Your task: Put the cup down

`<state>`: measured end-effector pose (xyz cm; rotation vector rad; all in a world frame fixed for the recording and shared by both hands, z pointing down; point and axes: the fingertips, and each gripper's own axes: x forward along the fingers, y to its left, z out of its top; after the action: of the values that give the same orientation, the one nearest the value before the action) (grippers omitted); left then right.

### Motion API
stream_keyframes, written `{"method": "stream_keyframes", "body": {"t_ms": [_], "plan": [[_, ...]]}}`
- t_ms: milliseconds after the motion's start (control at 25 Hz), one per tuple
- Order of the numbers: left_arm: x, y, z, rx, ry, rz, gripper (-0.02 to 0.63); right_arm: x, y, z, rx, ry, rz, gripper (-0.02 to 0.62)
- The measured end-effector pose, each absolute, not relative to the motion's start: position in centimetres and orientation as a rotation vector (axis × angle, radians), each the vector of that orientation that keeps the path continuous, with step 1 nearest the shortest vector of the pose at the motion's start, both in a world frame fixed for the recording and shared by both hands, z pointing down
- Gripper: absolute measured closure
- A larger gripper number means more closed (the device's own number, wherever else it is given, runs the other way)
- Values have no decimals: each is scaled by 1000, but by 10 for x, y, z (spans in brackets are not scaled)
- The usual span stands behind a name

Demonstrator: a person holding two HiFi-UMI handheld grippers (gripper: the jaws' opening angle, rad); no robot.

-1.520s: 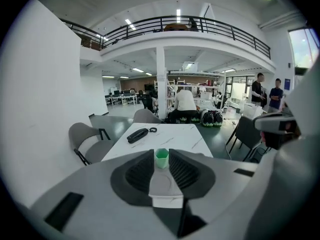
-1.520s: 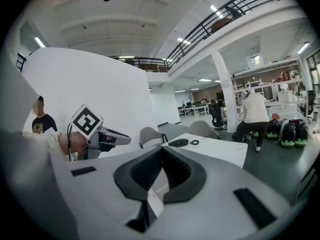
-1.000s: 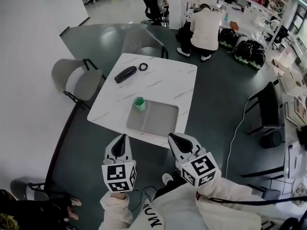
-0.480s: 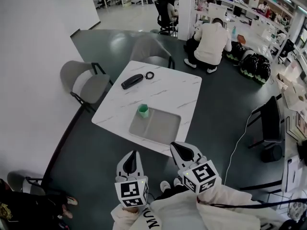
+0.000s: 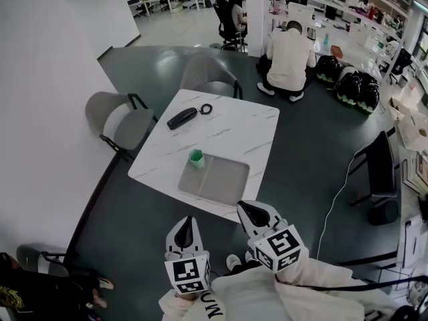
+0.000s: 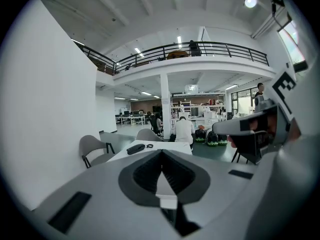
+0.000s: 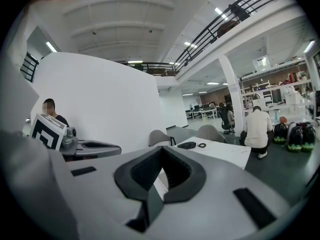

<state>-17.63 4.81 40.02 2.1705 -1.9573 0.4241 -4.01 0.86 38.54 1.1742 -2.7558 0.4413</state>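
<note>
Green and upright, the cup (image 5: 196, 158) stands at the far left corner of the grey tray (image 5: 224, 182) on the white marbled table (image 5: 231, 126). Whether it sits just inside the rim or against it is hard to tell. Nothing touches it, and it is in the same spot as a second ago. What has changed is the left gripper (image 5: 185, 225): it has drawn back from the table's near edge toward the person's body and drifted a little to the right. The right gripper (image 5: 249, 210) has hardly shifted in the head view. Both now hang off the near edge of the table, well apart from the cup. Each gripper's own view shows its two jaws brought together at the tips with nothing between them — neither carries anything. From that, the cup looks already set down and the hands look to be retreating, so the task seems finished or nearly so. A black oblong object (image 5: 182, 118) and a small ring (image 5: 206, 109) lie at the table's far side.
</note>
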Motion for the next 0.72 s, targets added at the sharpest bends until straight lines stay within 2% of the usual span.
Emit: {"method": "stream_keyframes", "body": {"t_ms": [720], "plan": [[-172,44,405,2175,-1928,435,595,-39,3,387,1175,-2758,449,591]]}}
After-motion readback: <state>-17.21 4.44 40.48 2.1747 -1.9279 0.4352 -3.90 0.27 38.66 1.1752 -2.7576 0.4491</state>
